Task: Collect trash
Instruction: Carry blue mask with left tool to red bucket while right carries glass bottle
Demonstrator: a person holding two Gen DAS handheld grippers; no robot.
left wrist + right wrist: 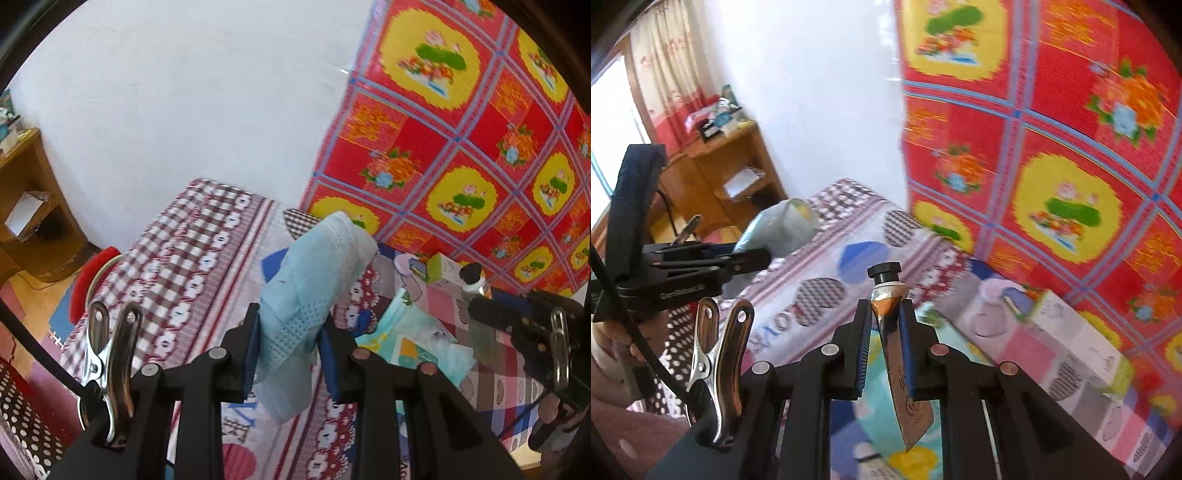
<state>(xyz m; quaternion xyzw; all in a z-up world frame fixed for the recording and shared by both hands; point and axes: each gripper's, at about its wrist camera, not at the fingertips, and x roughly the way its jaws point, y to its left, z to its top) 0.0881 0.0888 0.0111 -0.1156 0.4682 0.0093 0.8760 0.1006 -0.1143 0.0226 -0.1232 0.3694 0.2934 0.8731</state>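
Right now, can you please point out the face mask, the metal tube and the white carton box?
face mask [314, 280], left wrist view, on its blue pleated middle.
metal tube [892, 332], right wrist view, on its body between the pads.
white carton box [1071, 332], right wrist view, on its top face.

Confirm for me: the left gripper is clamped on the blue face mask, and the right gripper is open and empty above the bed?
Not quite. The left gripper does hold the face mask, but the right gripper is not empty: the right wrist view shows it shut on a metal tube with a black cap.
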